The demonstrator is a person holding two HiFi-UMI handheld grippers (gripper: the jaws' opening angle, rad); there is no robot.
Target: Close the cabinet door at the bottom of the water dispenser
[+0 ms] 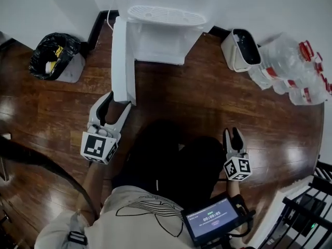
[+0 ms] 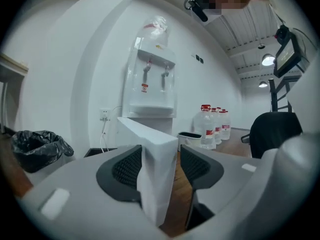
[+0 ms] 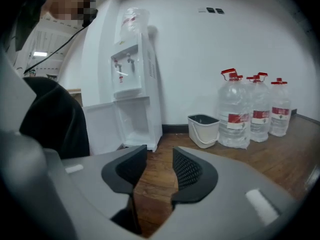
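The white water dispenser (image 1: 155,4) stands against the far wall with its bottom cabinet (image 1: 158,43) open. The white cabinet door (image 1: 123,56) swings out toward me, edge-on. My left gripper (image 1: 115,104) straddles the door's free end. In the left gripper view the door edge (image 2: 155,179) stands between the pads of the left gripper (image 2: 159,164), touching the left pad with a thin gap at the right one. My right gripper (image 1: 233,135) hangs open and empty at the lower right over the wood floor. The right gripper view shows that gripper (image 3: 159,166), the dispenser (image 3: 132,69) and the open door (image 3: 102,126).
A bin lined with a black bag (image 1: 54,53) sits left of the dispenser. A white bucket (image 1: 241,48) and several large water bottles (image 1: 293,69) stand to its right. A screen device (image 1: 212,219) hangs at my waist. A black railing (image 1: 306,211) is at the bottom right.
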